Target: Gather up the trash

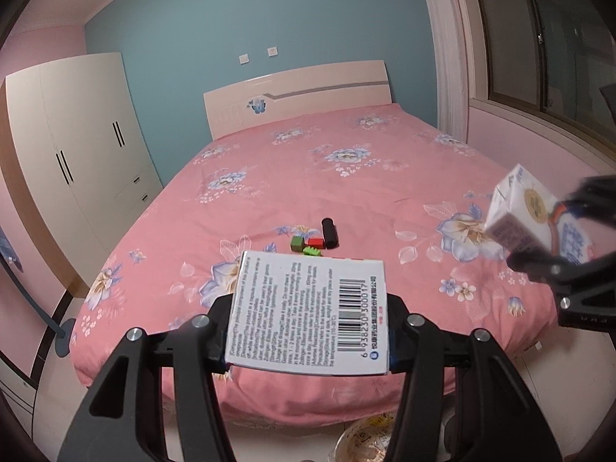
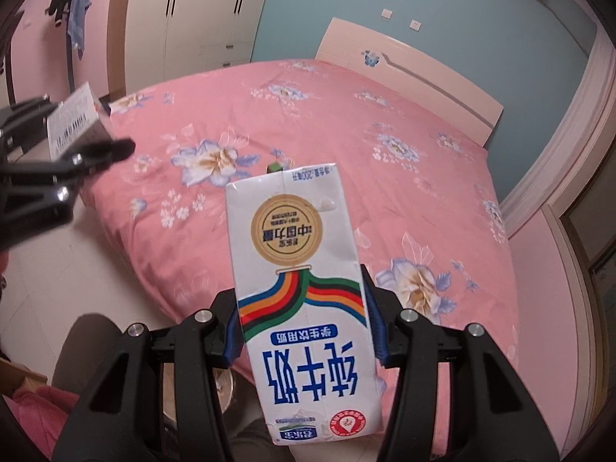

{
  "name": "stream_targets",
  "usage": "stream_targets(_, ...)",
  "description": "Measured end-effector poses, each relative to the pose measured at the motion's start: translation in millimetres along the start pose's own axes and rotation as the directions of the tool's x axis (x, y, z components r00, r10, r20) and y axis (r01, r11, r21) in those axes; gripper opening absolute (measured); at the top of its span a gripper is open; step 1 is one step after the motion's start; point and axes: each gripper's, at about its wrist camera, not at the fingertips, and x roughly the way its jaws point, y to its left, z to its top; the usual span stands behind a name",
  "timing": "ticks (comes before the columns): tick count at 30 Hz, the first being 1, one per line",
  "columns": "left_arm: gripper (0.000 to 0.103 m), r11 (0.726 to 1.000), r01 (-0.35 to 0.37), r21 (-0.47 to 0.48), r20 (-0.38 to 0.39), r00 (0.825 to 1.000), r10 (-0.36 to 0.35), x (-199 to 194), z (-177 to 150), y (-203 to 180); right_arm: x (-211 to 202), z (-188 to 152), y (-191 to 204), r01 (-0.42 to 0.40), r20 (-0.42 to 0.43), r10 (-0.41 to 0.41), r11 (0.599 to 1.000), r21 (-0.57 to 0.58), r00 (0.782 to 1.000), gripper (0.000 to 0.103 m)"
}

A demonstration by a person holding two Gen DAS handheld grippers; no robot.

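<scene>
Left wrist: flat white barcoded box [image 1: 308, 313], printed text.

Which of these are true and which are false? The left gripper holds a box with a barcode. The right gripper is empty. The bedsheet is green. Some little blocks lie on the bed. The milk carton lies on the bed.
1. The left gripper holds a box with a barcode: true.
2. The right gripper is empty: false, it is clamped on a milk carton.
3. The bedsheet is green: false, it is pink with flowers.
4. Little blocks lie on the bed: true, beside a black cylinder.
5. The milk carton lies on the bed: false, it is held in the air.
</scene>
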Motion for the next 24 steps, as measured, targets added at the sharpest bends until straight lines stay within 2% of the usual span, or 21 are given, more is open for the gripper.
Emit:
stream_targets(7, 0.056, 1.000, 0.012, -0.012, -0.100, 0.995, -0.013, 27, -37, 6, 22, -31, 15, -0.054, -0.053, 0.054, 0.999, -0.005, 0.997, 0.051)
stream_targets(12, 0.056, 1.000, 0.024, -0.009, -0.206, 0.978, -0.025, 57, -75, 4, 52, -56, 32, -0.076, -0.118, 0.074, 0.997, -0.009, 0.990, 0.051)
stream_targets(16, 0.056, 0.999, 0.047, -0.002, -0.303, 0.952, -0.045, 88, -112, -4, 80, -78, 49, -0.111, -0.178, 0.108, 0.994, -0.006, 0.978, 0.051)
stream_targets(24, 0.056, 0.996, 0.093, -0.012, -0.435, 0.896, -0.089, 127, -166, -19, 126, -117, 77, -0.167, -0.271, 0.162, 0.986, 0.004, 0.949, 0.051)
